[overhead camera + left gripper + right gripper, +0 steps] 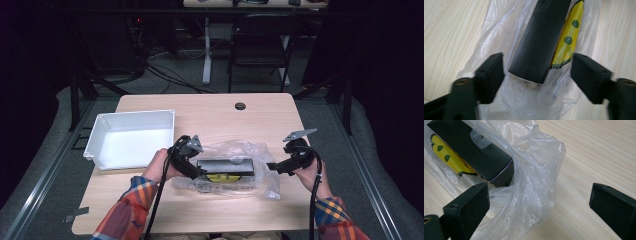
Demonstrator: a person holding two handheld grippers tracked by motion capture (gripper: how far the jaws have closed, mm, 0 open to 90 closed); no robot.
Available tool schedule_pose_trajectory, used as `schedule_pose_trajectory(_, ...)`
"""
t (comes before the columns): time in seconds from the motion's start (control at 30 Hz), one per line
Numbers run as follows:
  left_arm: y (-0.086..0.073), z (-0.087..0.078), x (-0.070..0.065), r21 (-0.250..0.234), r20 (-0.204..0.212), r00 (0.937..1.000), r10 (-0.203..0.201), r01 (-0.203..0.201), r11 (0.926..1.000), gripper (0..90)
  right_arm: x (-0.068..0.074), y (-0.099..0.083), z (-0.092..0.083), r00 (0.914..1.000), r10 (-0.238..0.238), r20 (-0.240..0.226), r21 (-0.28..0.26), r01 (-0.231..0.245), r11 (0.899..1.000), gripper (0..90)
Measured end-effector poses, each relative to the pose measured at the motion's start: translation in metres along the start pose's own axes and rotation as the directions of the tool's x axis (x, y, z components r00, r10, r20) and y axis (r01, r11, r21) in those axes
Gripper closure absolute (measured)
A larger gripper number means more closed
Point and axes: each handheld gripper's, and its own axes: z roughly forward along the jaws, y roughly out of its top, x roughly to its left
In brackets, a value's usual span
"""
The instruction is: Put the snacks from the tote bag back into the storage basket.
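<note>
1. Now your left tongs (200, 172) are open around the black box (225, 165) end inside the plastic bag (250, 150).
2. Your right tongs (272, 166) stand open beside the box's other end.
3. Careful: pinching bag with box could drag both.

Thin clear plastic bag (499, 32) (crinkled, glossy); matt black box (540, 40); pale wood-grain table (599, 152).
</note>
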Motion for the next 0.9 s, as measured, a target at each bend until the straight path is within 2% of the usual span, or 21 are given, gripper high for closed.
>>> schedule_pose_trajectory(0.07,0.004,0.003,0.0,0.01,0.029,0.9991,0.032,-0.032,0.9994,35.4,-0.001,0.0,0.001,1.0,-0.002,0.0,0.007,0.002,1.0,3.0)
schedule_pose_trajectory(0.13,0.008,0.006,0.0,0.027,0.04,0.9976,0.057,-0.058,0.998,39.3,0.0,-0.001,0.002,1.0,0.002,0.009,0.007,-0.002,1.0,3.0)
schedule_pose_trajectory(0.27,0.016,0.015,0.003,0.059,0.07,0.9941,0.083,-0.087,0.9945,46.6,0.0,-0.001,0.002,1.0,0.005,0.008,0.01,-0.006,1.0,3.0)
schedule_pose_trajectory(0.3,0.018,0.018,0.003,0.077,0.07,0.9927,0.098,-0.104,0.9916,47.4,0.0,-0.001,0.002,1.0,0.005,0.008,0.01,-0.005,1.0,3.0)
schedule_pose_trajectory(0.4,0.022,0.024,0.004,0.104,0.079,0.9905,0.112,-0.12,0.9873,48.1,0.0,-0.001,0.002,1.0,0.004,0.003,0.011,-0.004,1.0,3.1)
schedule_pose_trajectory(0.47,0.024,0.029,0.007,0.137,0.093,0.9874,0.128,-0.14,0.9806,47.4,-0.001,-0.001,0.001,1.0,-0.002,0.006,0.01,0.002,1.0,3.1)
schedule_pose_trajectory(0.6,0.025,0.034,0.012,0.131,0.111,0.9884,0.103,-0.118,0.9844,45.4,-0.002,-0.002,0.001,1.0,0.004,0.004,0.008,-0.004,1.0,3.0)
schedule_pose_trajectory(0.63,0.025,0.035,0.014,0.138,0.106,0.9893,0.101,-0.115,0.9838,45.2,-0.002,-0.002,0.001,1.0,0.006,0.007,0.007,-0.006,1.0,3.0)
schedule_pose_trajectory(0.67,0.025,0.036,0.015,0.147,0.119,0.9873,0.105,-0.122,0.9815,44.8,-0.002,-0.002,0.001,1.0,0.007,0.006,0.006,-0.007,1.0,3.0)
schedule_pose_trajectory(0.73,0.025,0.039,0.017,0.151,0.115,0.9888,0.095,-0.112,0.9823,44.4,-0.002,-0.001,0.001,1.0,0.007,0.005,0.007,-0.007,1.0,3.0)
schedule_pose_trajectory(0.8,0.025,0.039,0.018,0.142,0.13,0.9872,0.093,-0.111,0.9836,43.1,-0.002,-0.001,0.001,0.9999,0.009,0.005,0.004,-0.009,1.0,3.0)
schedule_pose_trajectory(0.83,0.025,0.04,0.019,0.148,0.121,0.9884,0.091,-0.109,0.983,42.8,-0.002,-0.001,0.001,1.0,0.006,0.007,0.008,-0.006,1.0,3.0)
schedule_pose_trajectory(0.9,0.025,0.042,0.02,0.153,0.137,0.9866,0.088,-0.109,0.9821,40.2,-0.002,-0.002,0.001,1.0,0.006,0.004,0.01,-0.006,1.0,3.0)
